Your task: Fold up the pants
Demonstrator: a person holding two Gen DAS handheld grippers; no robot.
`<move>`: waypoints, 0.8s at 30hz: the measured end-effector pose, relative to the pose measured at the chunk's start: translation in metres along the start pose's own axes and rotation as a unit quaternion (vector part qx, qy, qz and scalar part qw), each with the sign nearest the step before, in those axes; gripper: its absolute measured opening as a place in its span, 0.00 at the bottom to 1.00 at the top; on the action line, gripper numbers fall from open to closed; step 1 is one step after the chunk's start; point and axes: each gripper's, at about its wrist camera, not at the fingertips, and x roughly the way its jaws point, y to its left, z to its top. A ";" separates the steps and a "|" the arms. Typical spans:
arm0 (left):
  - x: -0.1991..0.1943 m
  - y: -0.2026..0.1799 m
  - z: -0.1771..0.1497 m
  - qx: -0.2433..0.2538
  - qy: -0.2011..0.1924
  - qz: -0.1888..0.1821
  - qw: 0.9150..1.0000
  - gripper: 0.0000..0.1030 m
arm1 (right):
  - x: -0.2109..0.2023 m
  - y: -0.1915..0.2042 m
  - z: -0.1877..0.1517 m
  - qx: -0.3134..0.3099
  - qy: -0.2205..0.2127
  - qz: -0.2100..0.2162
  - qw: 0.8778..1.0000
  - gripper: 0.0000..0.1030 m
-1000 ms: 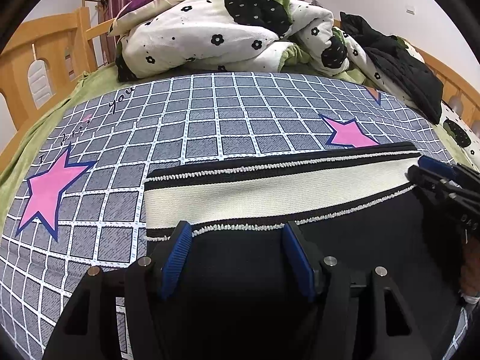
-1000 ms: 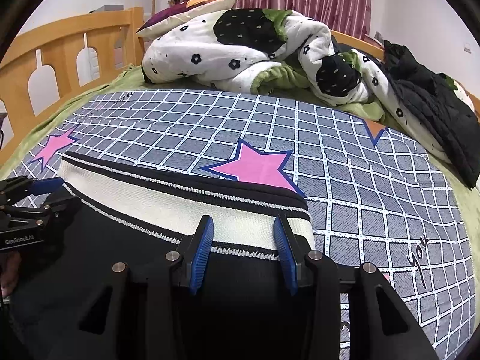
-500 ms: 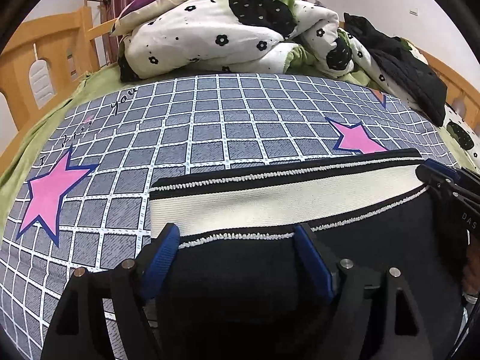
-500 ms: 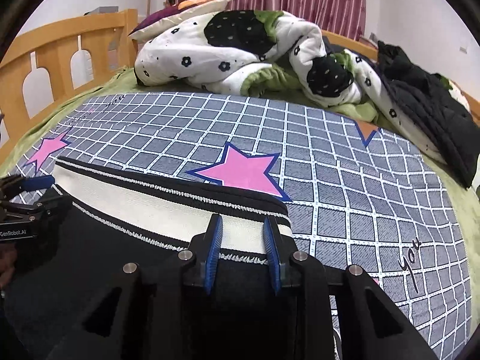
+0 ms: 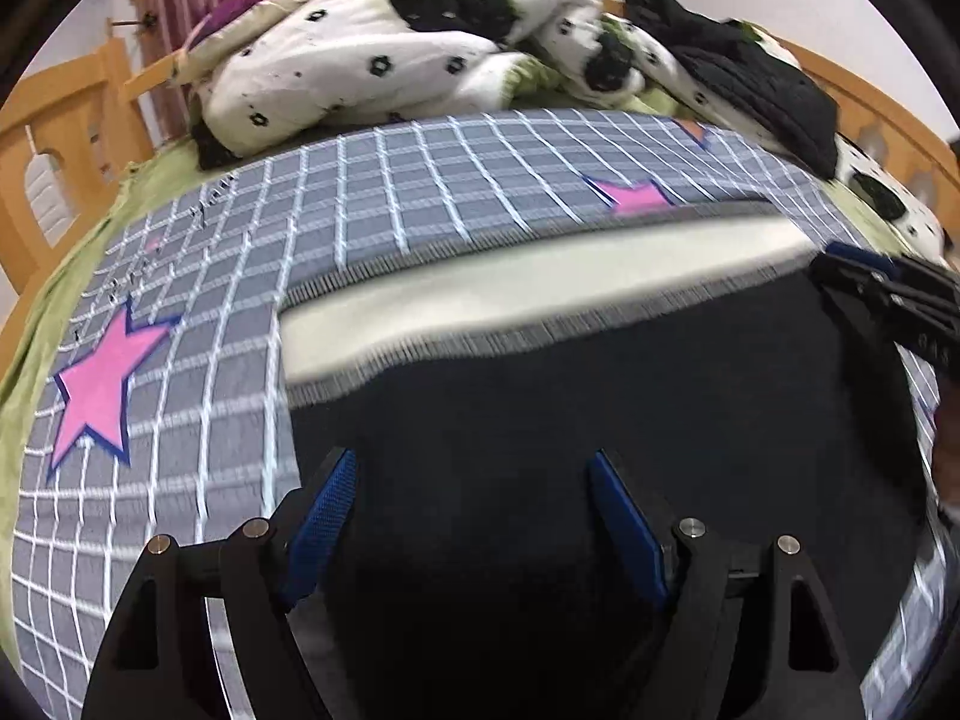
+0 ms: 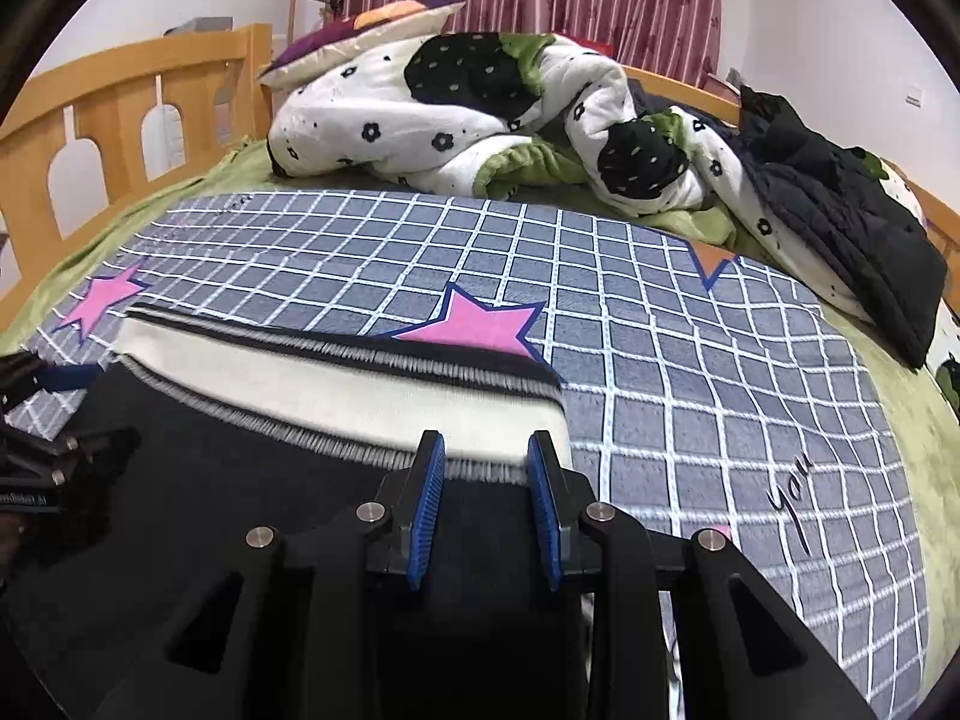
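Black pants (image 5: 600, 396) lie flat on the checked bedsheet (image 6: 660, 312), waistband toward the quilt (image 6: 468, 102). Left gripper (image 5: 474, 510): jaws wide, nothing clamped. Right gripper (image 6: 486, 498): jaws narrow at the waistband corner; grip cannot be told.

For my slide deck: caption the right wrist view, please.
Right gripper poised over black pants at the cream waistband on a star-patterned bedspread.

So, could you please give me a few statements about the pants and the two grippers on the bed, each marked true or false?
1. The pants are black with a cream waistband. True.
2. The left gripper is pinched tight. False: its pads stand wide apart.
3. The pants lie on a checked sheet with pink stars. True.
4. The right gripper is at the pants' cuffs. False: it is at the waistband end.
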 end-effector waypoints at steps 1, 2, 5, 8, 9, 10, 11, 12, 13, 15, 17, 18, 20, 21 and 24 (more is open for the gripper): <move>-0.004 -0.001 -0.005 0.003 -0.001 0.002 1.000 0.75 | -0.006 0.001 -0.005 -0.003 0.005 0.006 1.000 0.26; -0.011 -0.003 -0.012 0.005 -0.003 0.003 1.000 0.74 | -0.010 0.002 -0.008 -0.006 0.007 0.008 1.000 0.26; -0.024 -0.004 -0.024 0.000 0.003 -0.003 1.000 0.74 | -0.024 0.005 -0.028 -0.020 0.024 -0.001 1.000 0.26; -0.037 -0.007 -0.038 0.008 0.000 0.005 1.000 0.75 | -0.040 0.003 -0.045 -0.020 0.026 0.001 0.999 0.26; -0.040 -0.008 -0.042 0.012 0.000 0.007 1.000 0.75 | -0.044 0.001 -0.049 -0.020 0.028 0.001 0.999 0.26; -0.045 -0.010 -0.048 0.010 -0.001 0.004 1.000 0.75 | -0.049 -0.001 -0.052 -0.017 0.030 0.002 0.999 0.26; -0.047 -0.009 -0.051 0.006 -0.002 0.001 1.000 0.75 | -0.051 -0.002 -0.055 -0.015 0.032 0.005 0.999 0.26; -0.051 -0.009 -0.057 -0.003 -0.002 -0.003 1.000 0.75 | -0.054 -0.003 -0.060 -0.011 0.039 0.009 0.999 0.26; -0.055 -0.009 -0.061 -0.011 -0.001 -0.012 1.000 0.75 | -0.057 -0.003 -0.066 -0.009 0.046 0.010 0.999 0.26; -0.060 -0.011 -0.070 -0.027 0.013 -0.037 0.999 0.75 | -0.064 0.001 -0.075 -0.014 0.057 0.004 0.998 0.26; -0.065 -0.015 -0.078 -0.028 0.016 -0.041 0.999 0.74 | -0.069 0.005 -0.083 -0.016 0.069 0.004 0.997 0.26; -0.068 -0.019 -0.084 -0.018 0.012 -0.037 0.999 0.74 | -0.071 0.007 -0.088 -0.015 0.073 0.004 0.997 0.26; -0.073 -0.027 -0.095 0.013 0.012 -0.022 1.000 0.75 | -0.077 0.009 -0.096 -0.013 0.073 0.003 0.997 0.28; -0.076 -0.028 -0.100 0.016 0.011 -0.021 1.000 0.75 | -0.080 0.010 -0.100 -0.013 0.076 0.003 0.997 0.28; -0.093 -0.018 -0.114 0.004 -0.003 -0.036 0.999 0.74 | -0.085 0.009 -0.112 -0.001 0.090 0.018 0.996 0.28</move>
